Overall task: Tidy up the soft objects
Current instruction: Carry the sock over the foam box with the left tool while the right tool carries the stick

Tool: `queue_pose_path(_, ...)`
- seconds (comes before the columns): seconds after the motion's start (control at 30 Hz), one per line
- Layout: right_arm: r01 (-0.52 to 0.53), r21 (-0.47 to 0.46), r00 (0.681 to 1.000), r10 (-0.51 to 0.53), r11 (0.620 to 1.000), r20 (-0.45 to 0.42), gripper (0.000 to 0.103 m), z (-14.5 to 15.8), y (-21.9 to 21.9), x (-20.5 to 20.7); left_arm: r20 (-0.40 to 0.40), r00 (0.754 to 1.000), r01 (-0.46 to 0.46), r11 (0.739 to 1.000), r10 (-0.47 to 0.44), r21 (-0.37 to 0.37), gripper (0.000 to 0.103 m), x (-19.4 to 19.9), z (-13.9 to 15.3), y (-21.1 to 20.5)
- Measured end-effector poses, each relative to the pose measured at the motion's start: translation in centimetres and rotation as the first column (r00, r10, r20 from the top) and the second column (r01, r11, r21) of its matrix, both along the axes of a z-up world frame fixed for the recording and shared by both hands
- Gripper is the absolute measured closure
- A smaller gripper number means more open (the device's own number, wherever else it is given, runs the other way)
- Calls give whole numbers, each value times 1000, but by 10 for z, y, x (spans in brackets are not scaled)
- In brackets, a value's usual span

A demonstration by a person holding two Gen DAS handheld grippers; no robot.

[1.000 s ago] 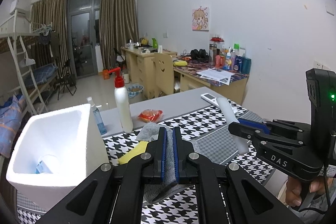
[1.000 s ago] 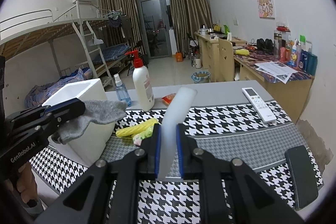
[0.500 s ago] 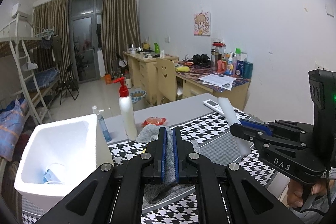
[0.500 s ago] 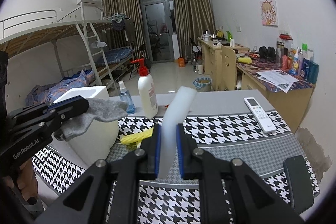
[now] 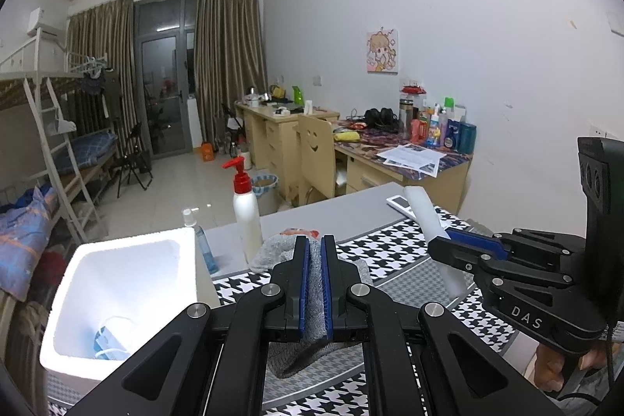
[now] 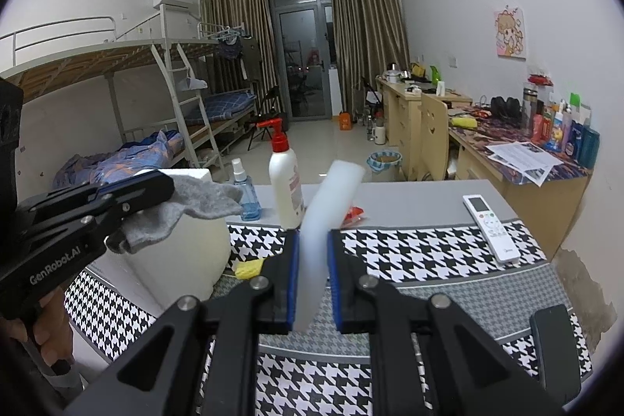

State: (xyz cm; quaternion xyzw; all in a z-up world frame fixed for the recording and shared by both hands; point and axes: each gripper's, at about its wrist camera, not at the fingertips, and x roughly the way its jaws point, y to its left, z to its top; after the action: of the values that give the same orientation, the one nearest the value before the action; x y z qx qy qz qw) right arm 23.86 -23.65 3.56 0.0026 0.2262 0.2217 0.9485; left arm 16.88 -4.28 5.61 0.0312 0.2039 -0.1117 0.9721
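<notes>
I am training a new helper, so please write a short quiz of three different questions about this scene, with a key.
1. True or false: the left claw is shut on a grey sock.
2. What does the right claw hold? A) a remote B) a white foam strip C) a spray bottle
3. Fill in: the white foam box already holds a blue and white ____.

Key:
1. True.
2. B. The foam strip sticks up between the pads; the remote lies on the table, and the spray bottle stands beside the pump bottle.
3. Face mask.
</notes>
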Motion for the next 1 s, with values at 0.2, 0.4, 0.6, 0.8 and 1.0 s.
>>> queue_pose_path(0.2,-16,-1,1000,16,1000,19,85,6,4,0,8,1000,-6,1000,6,-7,97,1,4,4)
queue_pose_path(0.4,-29,-1,999,29,1000,28,85,10,7,2,29,1000,-11,1000,11,0,97,-1,11,6)
queue_pose_path(0.6,-41,2,998,41,999,39,85,14,10,1,53,998,-20,1000,20,4,97,-3,18,7)
queue_pose_path(0.8,-57,2,997,57,998,49,85,18,14,1,80,996,-26,1000,26,7,97,-8,25,10)
queue_pose_path(1.0,-80,-1,995,79,997,63,85,22,22,-3,91,995,-41,999,41,0,97,-8,29,15)
